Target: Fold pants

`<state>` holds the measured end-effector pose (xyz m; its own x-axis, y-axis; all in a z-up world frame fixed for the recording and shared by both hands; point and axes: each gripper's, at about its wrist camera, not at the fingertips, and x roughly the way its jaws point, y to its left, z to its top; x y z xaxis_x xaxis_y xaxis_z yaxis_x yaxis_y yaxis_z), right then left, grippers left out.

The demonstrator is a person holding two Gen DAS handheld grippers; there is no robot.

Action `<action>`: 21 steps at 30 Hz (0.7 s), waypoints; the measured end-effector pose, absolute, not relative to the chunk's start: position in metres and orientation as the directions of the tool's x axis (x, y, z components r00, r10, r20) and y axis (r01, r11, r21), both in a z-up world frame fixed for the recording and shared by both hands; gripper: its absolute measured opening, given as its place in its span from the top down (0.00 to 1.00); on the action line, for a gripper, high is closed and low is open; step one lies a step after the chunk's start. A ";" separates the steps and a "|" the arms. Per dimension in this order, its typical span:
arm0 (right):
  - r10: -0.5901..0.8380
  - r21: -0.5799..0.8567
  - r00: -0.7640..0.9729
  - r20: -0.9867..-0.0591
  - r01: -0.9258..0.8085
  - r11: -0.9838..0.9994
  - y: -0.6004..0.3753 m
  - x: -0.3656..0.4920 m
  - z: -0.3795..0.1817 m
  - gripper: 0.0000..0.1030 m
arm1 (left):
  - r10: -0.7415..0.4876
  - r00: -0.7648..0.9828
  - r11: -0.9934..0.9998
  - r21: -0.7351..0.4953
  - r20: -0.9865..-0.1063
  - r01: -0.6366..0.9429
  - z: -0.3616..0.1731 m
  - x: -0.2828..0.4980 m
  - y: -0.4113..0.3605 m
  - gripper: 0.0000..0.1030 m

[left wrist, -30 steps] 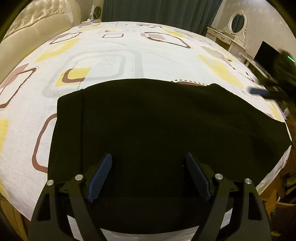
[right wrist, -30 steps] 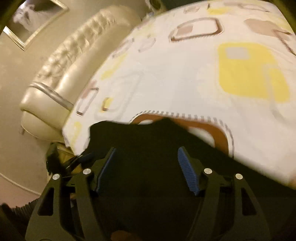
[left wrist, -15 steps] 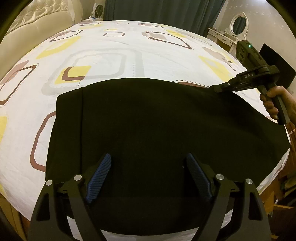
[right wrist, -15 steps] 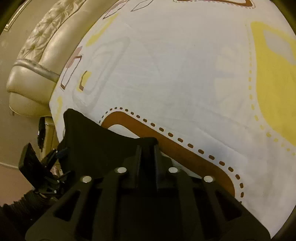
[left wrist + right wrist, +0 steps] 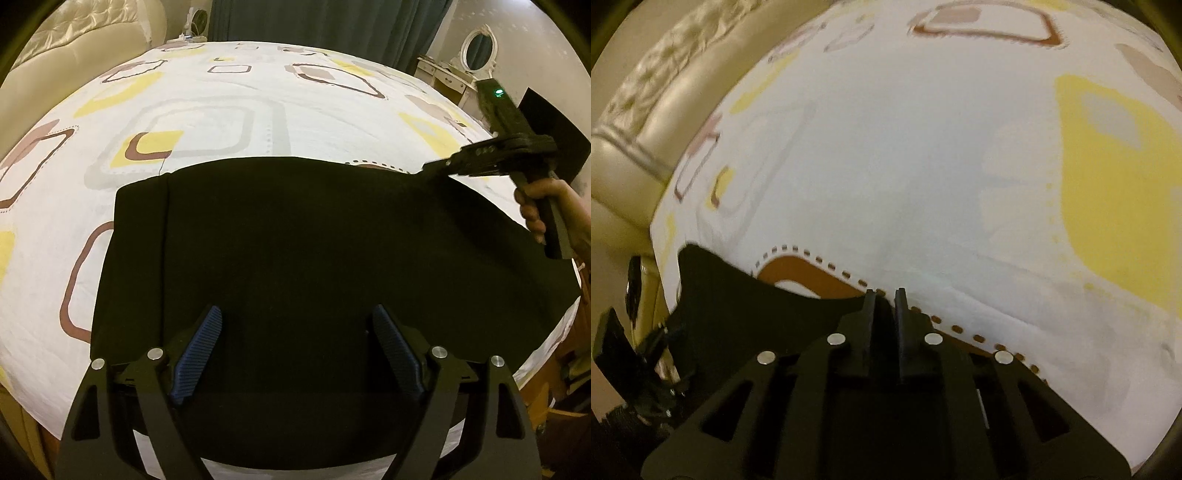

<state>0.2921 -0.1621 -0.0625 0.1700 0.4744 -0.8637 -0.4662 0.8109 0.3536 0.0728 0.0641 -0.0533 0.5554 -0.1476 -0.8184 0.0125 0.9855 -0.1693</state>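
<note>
The black pants [image 5: 314, 251] lie flat across the near part of the bed. My left gripper [image 5: 297, 325] hovers open over their near edge, blue pads spread and empty. My right gripper [image 5: 885, 295] is shut on the far edge of the pants [image 5: 738, 314]. In the left wrist view it [image 5: 428, 170] pinches that edge at the far right, held by a hand, and lifts it a little.
The bed sheet [image 5: 258, 110] is white with yellow, brown and grey squares. A padded cream headboard [image 5: 74, 33] is at the left. Dark curtains [image 5: 314, 18], a white dressing table [image 5: 454, 74] and a dark screen [image 5: 554, 125] stand beyond the bed.
My right gripper came down to the far edge of the pants and shut on it. It now lifts the edge slightly. My left gripper has stayed open in place.
</note>
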 end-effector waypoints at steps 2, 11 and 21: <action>0.502 0.379 0.248 -0.829 -0.411 0.829 -0.183 0.284 -0.047 0.84 | -0.148 0.556 0.986 -0.163 -0.818 0.022 -0.053 0.073 0.064 0.19; 0.632 0.569 0.460 -0.623 -0.288 0.770 -0.332 0.161 0.011 0.29 | -0.144 0.549 0.987 -0.163 -0.823 0.014 -0.054 0.075 0.063 0.18; 0.352 0.626 0.720 -0.598 0.146 0.766 -0.626 0.048 0.018 0.26 | -0.134 0.549 0.988 -0.153 -0.825 0.012 -0.054 0.076 0.061 0.17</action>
